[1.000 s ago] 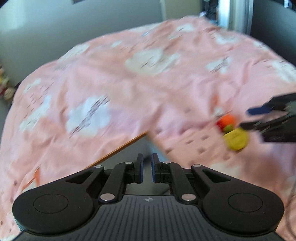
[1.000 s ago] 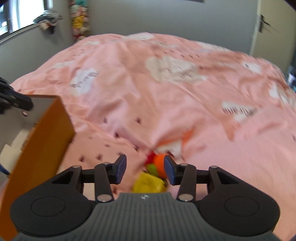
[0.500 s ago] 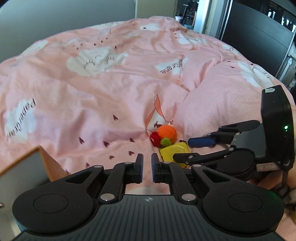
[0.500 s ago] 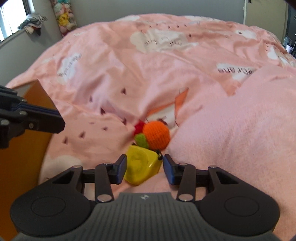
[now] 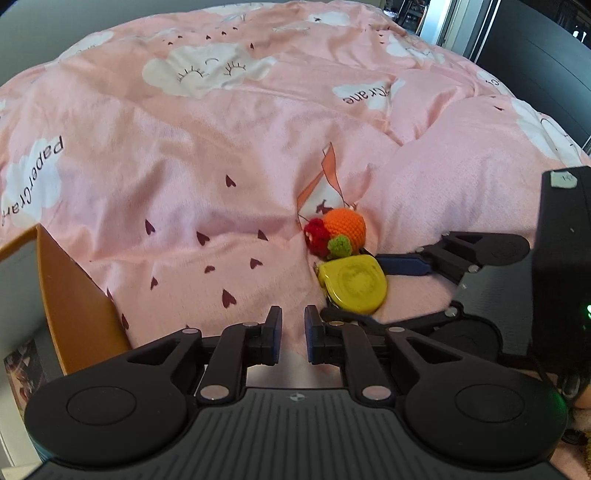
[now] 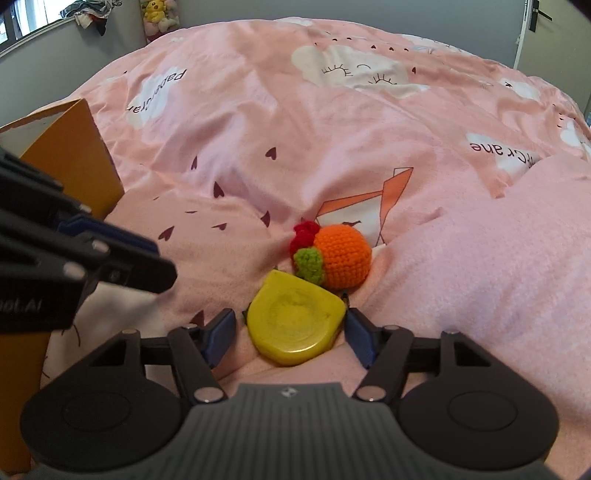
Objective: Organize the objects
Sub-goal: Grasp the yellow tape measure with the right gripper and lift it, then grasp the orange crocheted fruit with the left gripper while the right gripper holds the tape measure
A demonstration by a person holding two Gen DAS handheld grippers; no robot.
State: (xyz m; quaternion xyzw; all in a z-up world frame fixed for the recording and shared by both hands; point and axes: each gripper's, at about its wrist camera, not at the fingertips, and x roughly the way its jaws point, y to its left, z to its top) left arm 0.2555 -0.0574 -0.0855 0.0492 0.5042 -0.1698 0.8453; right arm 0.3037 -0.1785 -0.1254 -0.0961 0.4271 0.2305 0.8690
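A yellow tape measure (image 6: pixel 295 325) (image 5: pixel 354 282) lies flat in a fold of the pink duvet. Just beyond it, touching, sits an orange crochet ball (image 6: pixel 343 258) (image 5: pixel 345 229) with red and green tufts. My right gripper (image 6: pixel 288 328) (image 5: pixel 369 291) straddles the tape measure. Its jaws are opening: the left pad stands clear of the case and the right pad is at its edge. My left gripper (image 5: pixel 293 334) (image 6: pixel 155 258) hovers low to the left of both toys. Its jaws are narrow, opening slightly, with nothing between them.
An orange cardboard box (image 5: pixel 74 295) (image 6: pixel 74 158) stands at the left, beside the left gripper. A raised pink fleece blanket (image 6: pixel 498 258) bulges on the right of the toys. Plush toys (image 6: pixel 159 18) hang on the far wall. A dark wardrobe (image 5: pixel 535 55) is behind the bed.
Both grippers came down closer to the toys. The right jaws widened from around the crochet ball to either side of the tape measure. The left view swung from the box edge onto the toys.
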